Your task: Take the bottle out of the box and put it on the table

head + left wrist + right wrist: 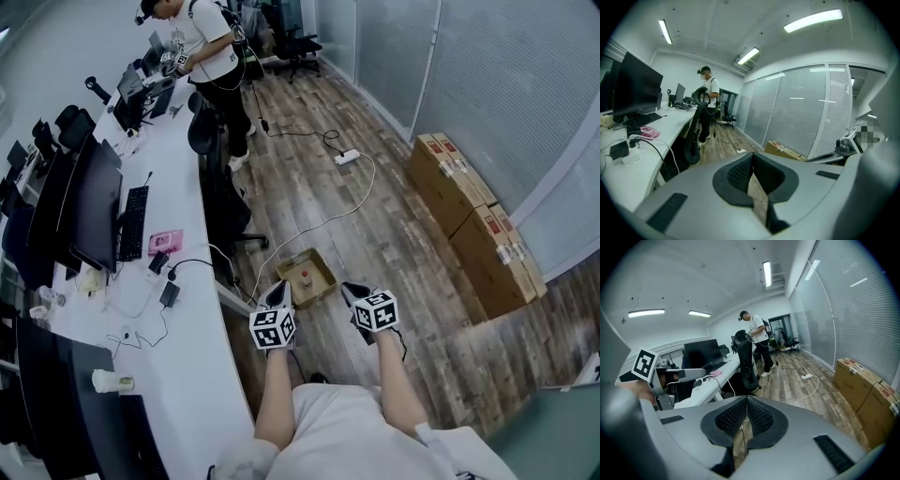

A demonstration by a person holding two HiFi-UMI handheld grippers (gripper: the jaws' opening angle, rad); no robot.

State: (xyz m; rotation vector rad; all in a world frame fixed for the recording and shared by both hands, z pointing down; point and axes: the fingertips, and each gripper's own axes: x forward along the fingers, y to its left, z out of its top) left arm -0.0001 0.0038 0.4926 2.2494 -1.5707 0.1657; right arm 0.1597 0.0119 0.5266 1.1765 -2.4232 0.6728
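Note:
A small open cardboard box (323,266) sits on the wooden floor beside the long white table (192,319). Inside it stands a small bottle (306,278) with a red cap. In the head view my left gripper (278,293) hovers at the box's near left corner and my right gripper (354,292) at its near right, both apart from the box. The left gripper (753,155) has its tips together and nothing between them. So does the right gripper (746,398). Neither gripper view shows the box or the bottle.
A black office chair (221,202) stands by the table just beyond the box. A white power strip (347,157) and its cable lie on the floor. Cardboard cartons (473,220) line the glass wall at right. A person (211,52) stands far off. Monitors (94,202) and a keyboard (134,221) occupy the table.

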